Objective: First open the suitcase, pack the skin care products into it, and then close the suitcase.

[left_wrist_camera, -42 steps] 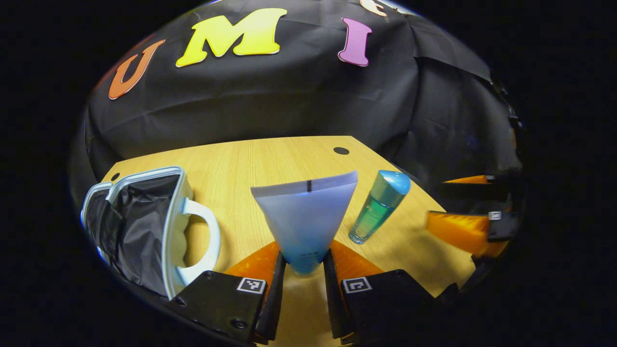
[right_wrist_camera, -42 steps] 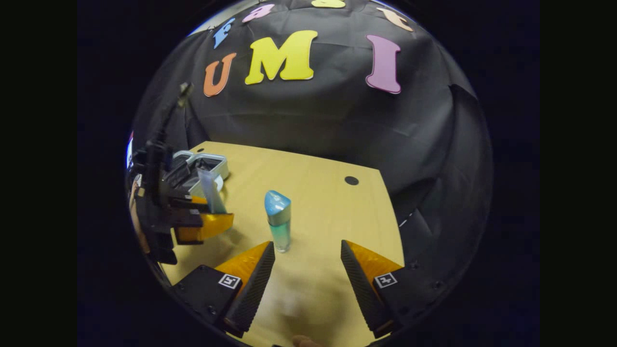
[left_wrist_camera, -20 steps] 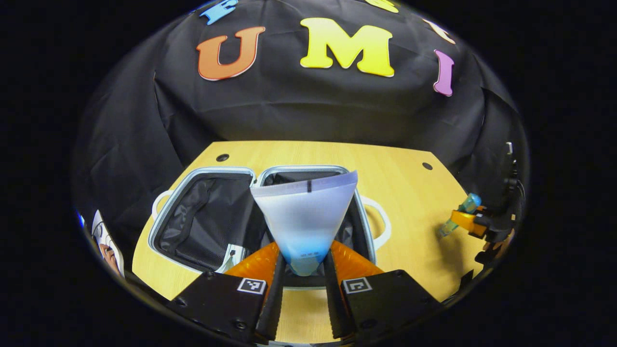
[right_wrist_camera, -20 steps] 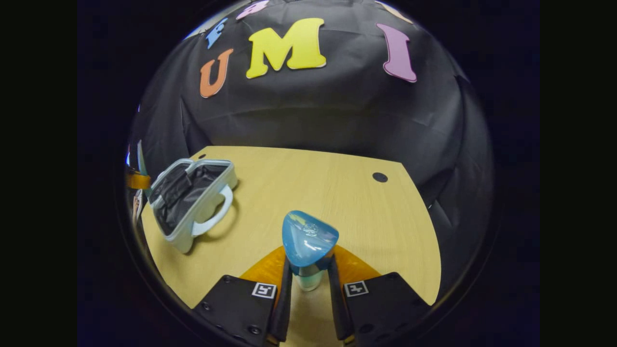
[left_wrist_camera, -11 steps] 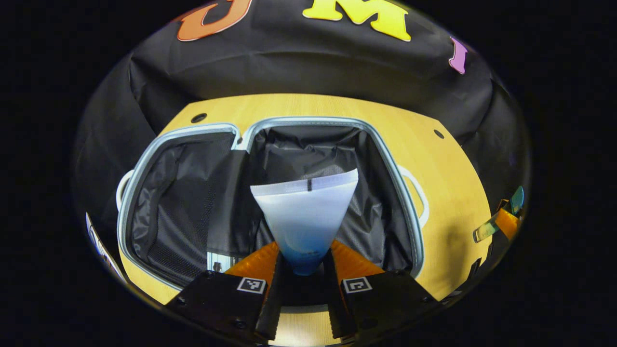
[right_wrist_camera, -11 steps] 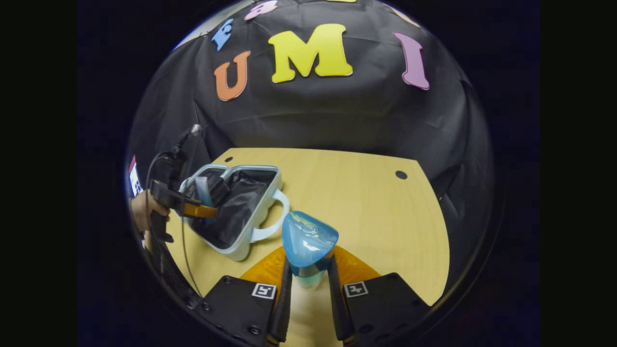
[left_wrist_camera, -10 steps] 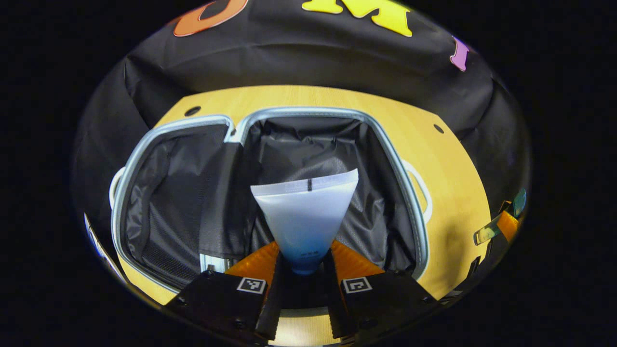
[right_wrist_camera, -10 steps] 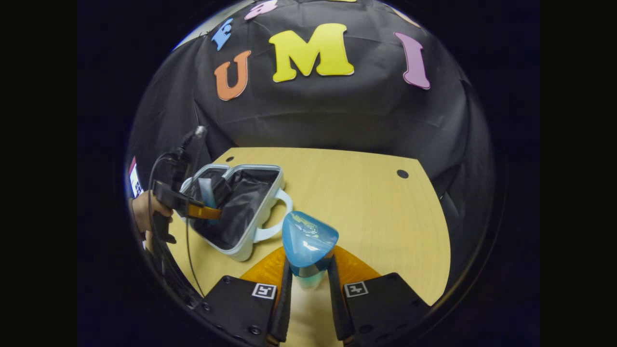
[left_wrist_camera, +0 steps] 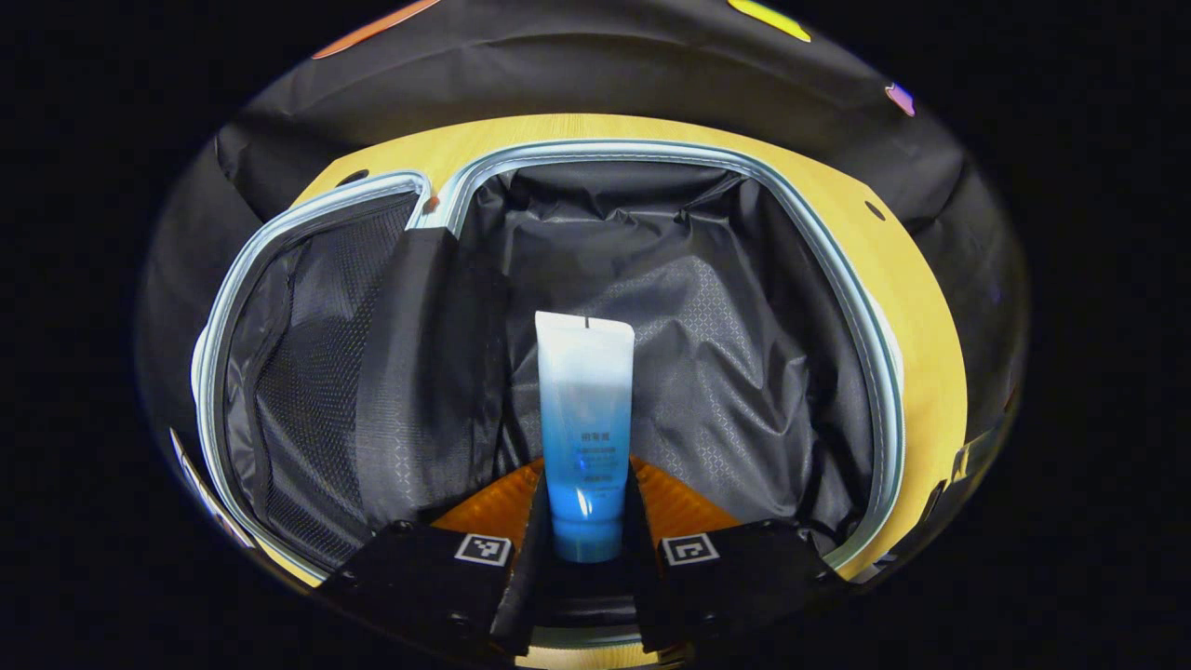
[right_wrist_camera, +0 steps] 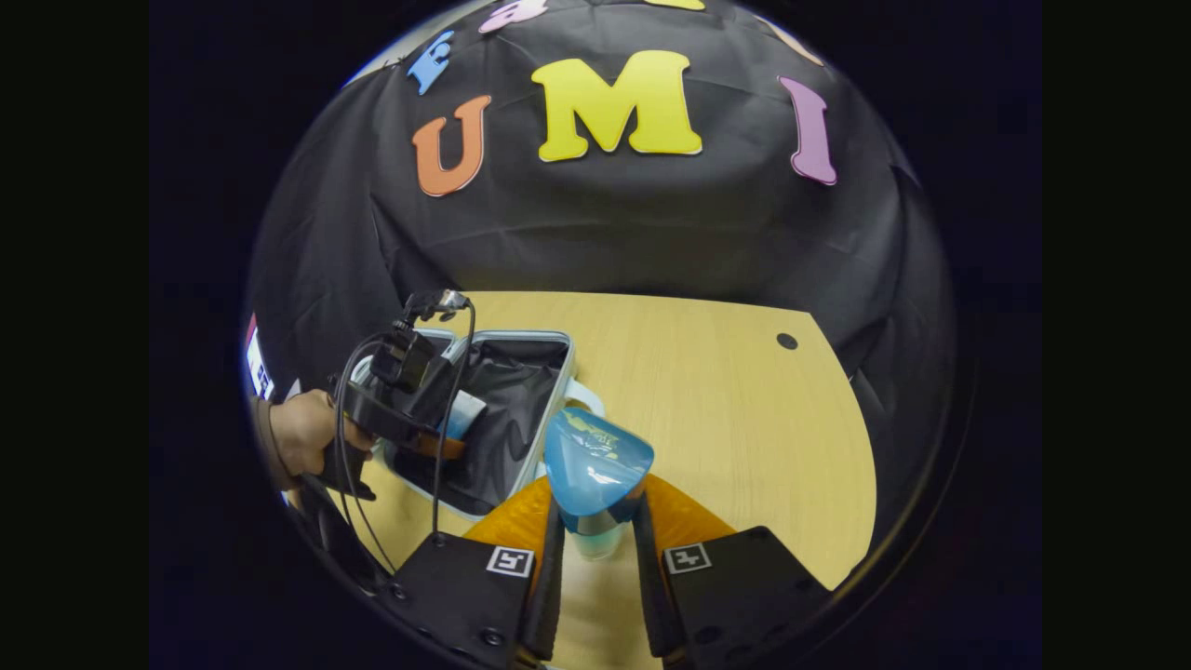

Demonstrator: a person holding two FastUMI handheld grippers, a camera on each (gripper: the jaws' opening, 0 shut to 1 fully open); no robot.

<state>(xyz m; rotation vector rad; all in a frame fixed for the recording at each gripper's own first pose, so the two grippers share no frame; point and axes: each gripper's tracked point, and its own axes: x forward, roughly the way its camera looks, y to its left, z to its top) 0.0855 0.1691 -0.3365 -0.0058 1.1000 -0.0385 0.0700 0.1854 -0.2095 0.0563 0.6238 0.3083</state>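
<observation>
Two skin care items are in hand: a white-to-blue tube [left_wrist_camera: 584, 437] lies in the right half of the open suitcase [left_wrist_camera: 851, 307] with the left tongs [left_wrist_camera: 583, 549] flanking its cap end; whether they press it, I cannot tell. Beside the suitcase, over the counter [right_wrist_camera: 726, 409], the right tongs [right_wrist_camera: 595, 549] pinch a blue-capped bottle [right_wrist_camera: 595, 470].

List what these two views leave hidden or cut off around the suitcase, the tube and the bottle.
- Tube: in the left gripper view its cap end sits low between the left gripper fingers, so whether it touches the suitcase lining is unclear.
- Bottle: in the right gripper view its cap covers the body, and the right gripper hides the base.
- Suitcase: in the right gripper view the hand and left gripper cover its left half.
</observation>
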